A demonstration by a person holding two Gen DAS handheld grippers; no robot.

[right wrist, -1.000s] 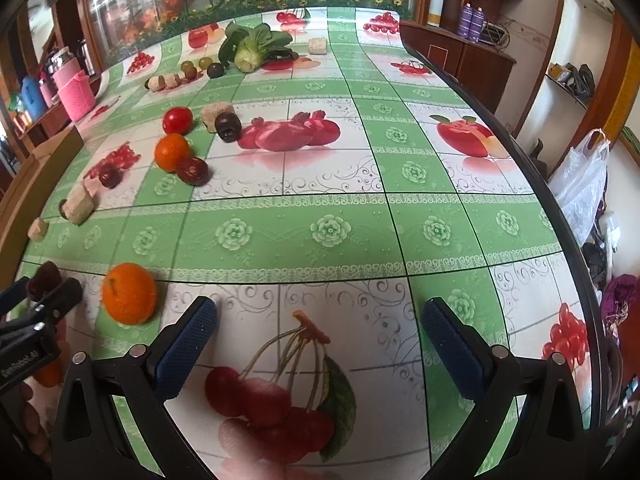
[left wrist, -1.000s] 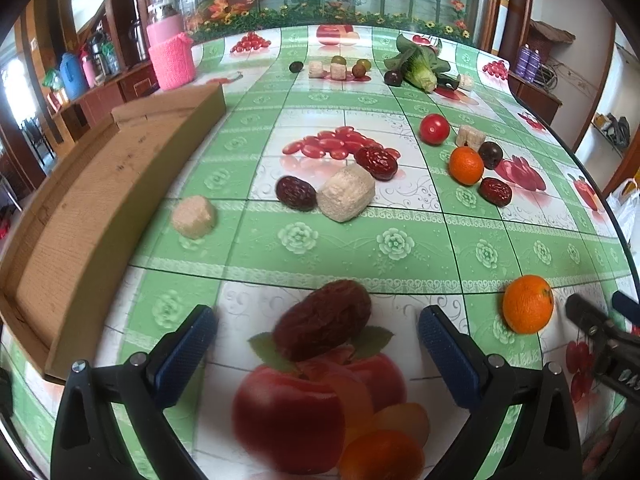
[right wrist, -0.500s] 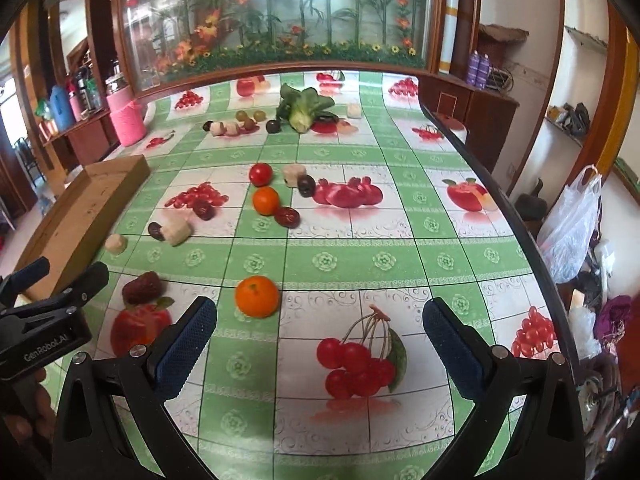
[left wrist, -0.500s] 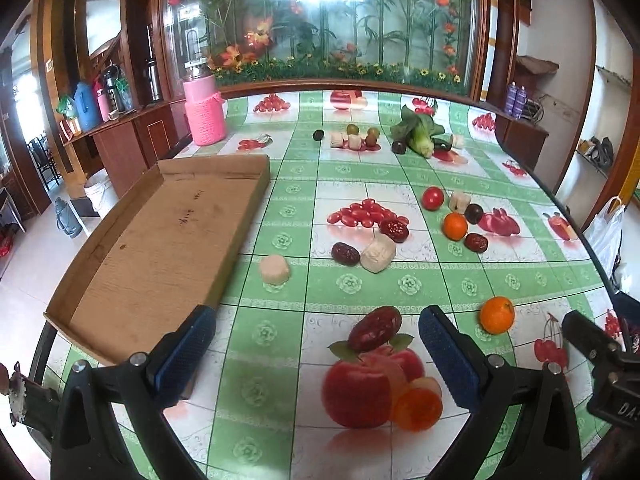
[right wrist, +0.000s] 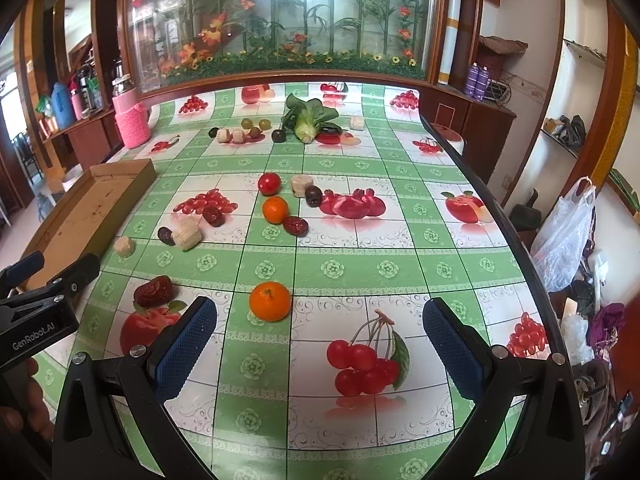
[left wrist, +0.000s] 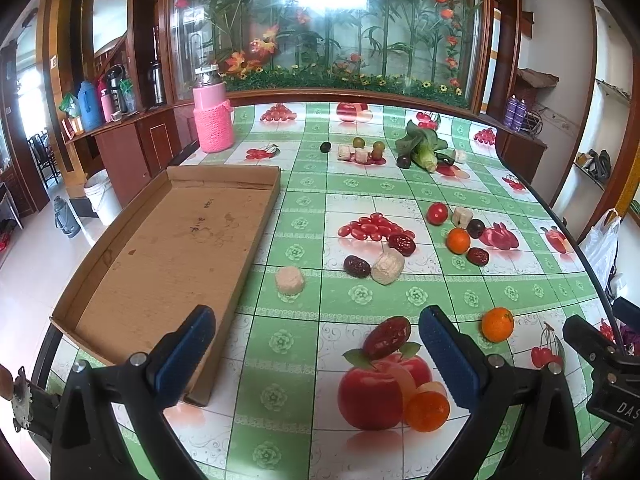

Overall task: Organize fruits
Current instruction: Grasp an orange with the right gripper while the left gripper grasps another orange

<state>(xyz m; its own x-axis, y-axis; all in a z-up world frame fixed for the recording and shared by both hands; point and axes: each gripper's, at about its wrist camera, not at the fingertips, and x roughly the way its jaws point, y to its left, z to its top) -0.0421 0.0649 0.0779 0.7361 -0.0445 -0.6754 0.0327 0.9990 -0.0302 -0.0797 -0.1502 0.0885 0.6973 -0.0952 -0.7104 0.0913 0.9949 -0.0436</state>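
Left wrist view: my left gripper [left wrist: 316, 354] hangs with jaws wide over the table [left wrist: 360, 292], a red date [left wrist: 387, 337] lying between its fingers. My right gripper [right wrist: 320, 334] is equally wide, holding nothing, the nearest orange [right wrist: 269, 301] just ahead. The cardboard tray [left wrist: 168, 248] sits left.

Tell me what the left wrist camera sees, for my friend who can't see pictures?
The open left gripper hovers over a green fruit-print tablecloth, with a red date lying just ahead between its fingers. An empty cardboard tray sits to the left, and an orange to the right.
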